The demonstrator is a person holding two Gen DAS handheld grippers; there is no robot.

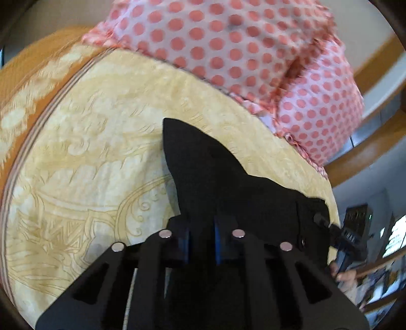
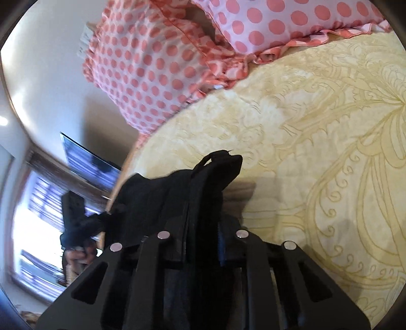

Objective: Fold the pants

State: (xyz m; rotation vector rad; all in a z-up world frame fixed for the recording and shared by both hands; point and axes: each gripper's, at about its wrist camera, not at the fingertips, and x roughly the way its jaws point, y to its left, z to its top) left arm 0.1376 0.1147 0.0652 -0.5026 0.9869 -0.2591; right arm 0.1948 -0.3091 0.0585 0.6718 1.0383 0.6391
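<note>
Both hand-held grippers clamp the black pants [image 1: 203, 165]: left hand-held gripper [image 1: 201, 233], right hand-held gripper [image 2: 201, 236]. Only the right view shows a belt loop [image 2: 210, 158] at frame centre and a window [image 2: 30, 228] lower left.

Both cameras ride close above the bed [image 1: 88, 152], tilted. The left looks forward along its claw [image 1: 201, 228] toward the polka-dot pillows [image 1: 228, 50]; the right faces the same pillows [image 2: 152, 63], and each catches the other claw at its edge.

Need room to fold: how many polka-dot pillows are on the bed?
2: one pillow by the bed's edge, another pillow beside it further in; more may be hidden.
</note>
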